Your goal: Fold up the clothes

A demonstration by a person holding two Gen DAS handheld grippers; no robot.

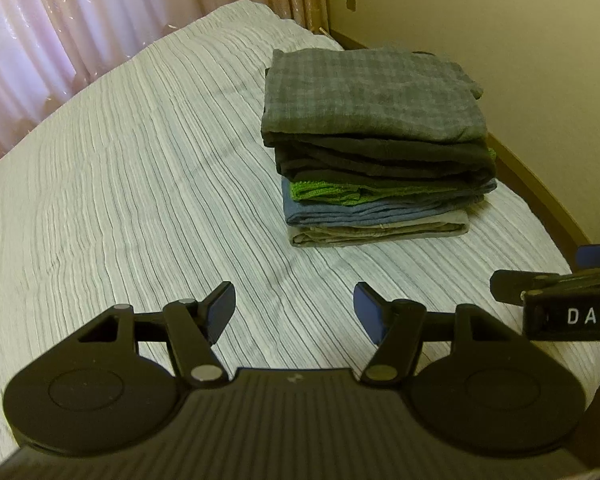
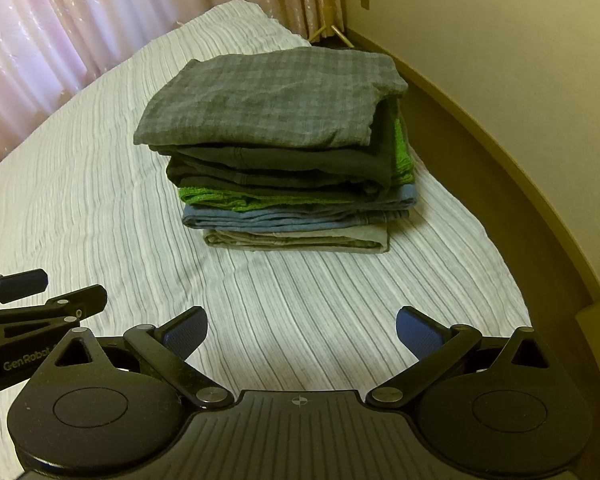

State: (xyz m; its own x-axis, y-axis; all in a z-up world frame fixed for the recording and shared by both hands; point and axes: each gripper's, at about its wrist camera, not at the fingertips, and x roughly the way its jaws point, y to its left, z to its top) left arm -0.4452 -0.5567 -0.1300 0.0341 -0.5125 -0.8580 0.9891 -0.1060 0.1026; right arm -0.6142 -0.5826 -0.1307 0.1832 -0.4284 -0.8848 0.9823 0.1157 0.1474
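A stack of folded clothes [image 1: 374, 148] [image 2: 276, 152] sits on the striped white bedspread [image 1: 140, 184] [image 2: 300, 300]. A grey checked garment [image 1: 372, 96] [image 2: 268, 96] lies on top, above dark, green, blue and beige pieces. My left gripper [image 1: 294, 312] hovers open over the bedspread, well short of the stack, with nothing between its blue pads. My right gripper [image 2: 302, 334] is open too and holds nothing, also short of the stack. Each gripper shows at the edge of the other's view: the right one [image 1: 556, 280] and the left one [image 2: 44, 288].
Pink curtains [image 1: 80, 20] [image 2: 80, 20] hang behind the bed's far side. A cream wall [image 1: 500, 40] [image 2: 500, 40] with a brown baseboard runs close along the bed's right edge. Bare bedspread stretches to the left of the stack.
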